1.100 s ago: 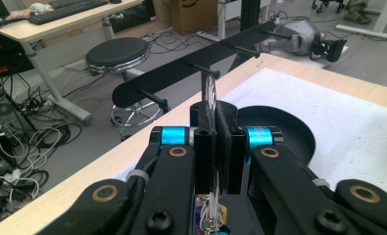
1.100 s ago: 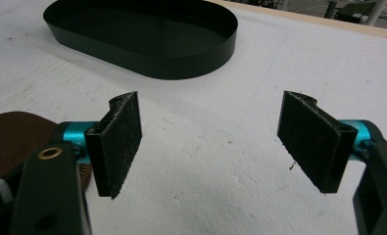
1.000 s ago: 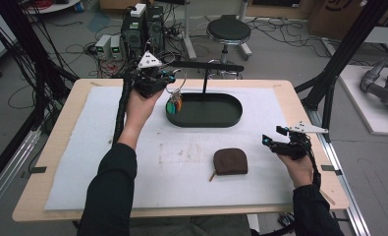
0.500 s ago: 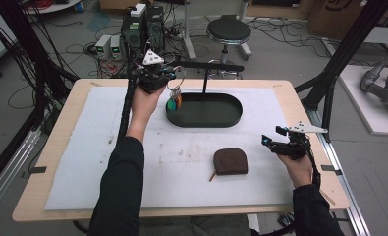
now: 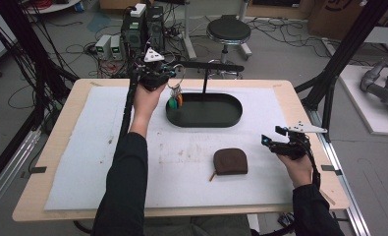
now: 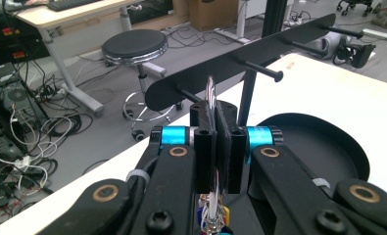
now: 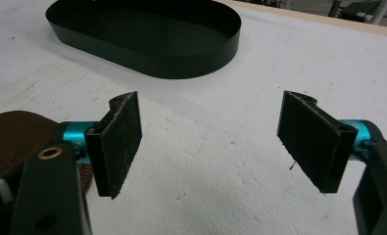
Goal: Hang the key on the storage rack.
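— What had moved since a second before?
— Seen from above, the left gripper (image 5: 168, 73) had lifted the key ring (image 5: 175, 96) higher, toward the table's far edge, over the tray's (image 5: 231, 119) left end. The pouch (image 5: 230, 161) lay near the front edge.
— And the left gripper view?
— Jaws clenched on the ring under the peg rack (image 6: 259, 54).
— The right gripper view?
— The right gripper (image 7: 215, 142) gaped, released, above the mat (image 7: 289, 58).

Even, bright overhead light; soft shadows on the white tabletop (image 5: 83, 147); all views slightly soft, near claw parts blurred.
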`<state>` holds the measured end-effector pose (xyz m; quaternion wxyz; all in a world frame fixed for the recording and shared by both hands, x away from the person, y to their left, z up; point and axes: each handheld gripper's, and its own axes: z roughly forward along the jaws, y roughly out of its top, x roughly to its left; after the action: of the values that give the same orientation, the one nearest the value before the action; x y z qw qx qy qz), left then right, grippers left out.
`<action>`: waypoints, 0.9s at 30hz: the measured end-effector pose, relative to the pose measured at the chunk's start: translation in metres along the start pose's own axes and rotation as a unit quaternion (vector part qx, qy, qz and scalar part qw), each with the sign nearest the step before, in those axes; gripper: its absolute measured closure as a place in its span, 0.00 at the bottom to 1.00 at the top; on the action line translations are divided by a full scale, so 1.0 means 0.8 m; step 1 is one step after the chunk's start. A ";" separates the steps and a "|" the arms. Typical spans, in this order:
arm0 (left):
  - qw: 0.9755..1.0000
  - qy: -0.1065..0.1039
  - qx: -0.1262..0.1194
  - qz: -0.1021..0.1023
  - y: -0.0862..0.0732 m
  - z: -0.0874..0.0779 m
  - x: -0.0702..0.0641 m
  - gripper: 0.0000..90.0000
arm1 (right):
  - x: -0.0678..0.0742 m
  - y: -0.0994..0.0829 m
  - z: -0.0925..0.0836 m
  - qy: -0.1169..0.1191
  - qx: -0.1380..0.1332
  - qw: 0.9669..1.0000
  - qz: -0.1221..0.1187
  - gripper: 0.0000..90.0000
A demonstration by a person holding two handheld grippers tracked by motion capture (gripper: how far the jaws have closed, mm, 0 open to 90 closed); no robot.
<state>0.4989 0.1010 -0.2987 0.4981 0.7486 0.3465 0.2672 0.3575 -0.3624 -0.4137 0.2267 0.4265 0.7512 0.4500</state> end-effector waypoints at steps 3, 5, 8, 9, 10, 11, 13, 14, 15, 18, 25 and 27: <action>1.000 -0.001 0.001 0.000 -0.001 0.004 0.000 0.96 | 0.000 0.000 0.000 -0.001 0.000 1.000 0.000 0.28; 1.000 0.002 0.001 0.000 -0.001 0.005 0.000 0.96 | 0.000 0.000 0.000 -0.001 0.000 1.000 0.000 0.28; 1.000 0.007 0.002 -0.003 -0.003 0.007 0.002 0.96 | 0.000 0.000 0.000 -0.001 -0.001 1.000 0.000 0.28; 1.000 0.007 0.002 -0.003 -0.003 0.007 0.002 0.96 | 0.000 0.000 0.000 -0.001 -0.001 1.000 0.000 0.28; 1.000 0.006 0.002 -0.004 -0.004 0.007 0.003 0.96 | 0.000 0.000 0.001 0.000 0.000 1.000 0.000 0.28; 1.000 0.008 0.001 -0.003 -0.004 0.008 0.003 0.96 | 0.000 0.000 0.001 0.000 -0.001 1.000 0.000 0.28; 1.000 0.008 0.001 -0.004 -0.005 0.009 0.004 0.96 | 0.000 0.000 0.001 0.000 -0.001 1.000 0.000 0.28; 1.000 0.009 0.002 -0.004 -0.005 0.010 0.004 0.96 | 0.000 0.000 0.001 0.000 -0.001 1.000 0.000 0.28; 1.000 0.009 0.002 -0.004 -0.005 0.010 0.005 0.96 | 0.000 0.000 0.001 0.000 -0.001 1.000 0.000 0.28; 1.000 0.012 0.007 -0.009 -0.007 0.013 0.005 0.96 | 0.000 0.000 0.001 0.000 -0.001 1.000 -0.001 0.28; 1.000 0.015 0.012 -0.006 -0.009 0.016 0.006 0.96 | 0.000 0.000 0.001 0.001 -0.001 1.000 0.000 0.28; 1.000 0.015 0.014 -0.005 -0.010 0.017 0.005 0.95 | 0.000 0.000 0.001 0.001 0.000 1.000 0.000 0.28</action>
<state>0.5096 0.0985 -0.3106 0.4836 0.7496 0.3617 0.2710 0.3581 -0.3619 -0.4144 0.2255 0.4260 0.7516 0.4502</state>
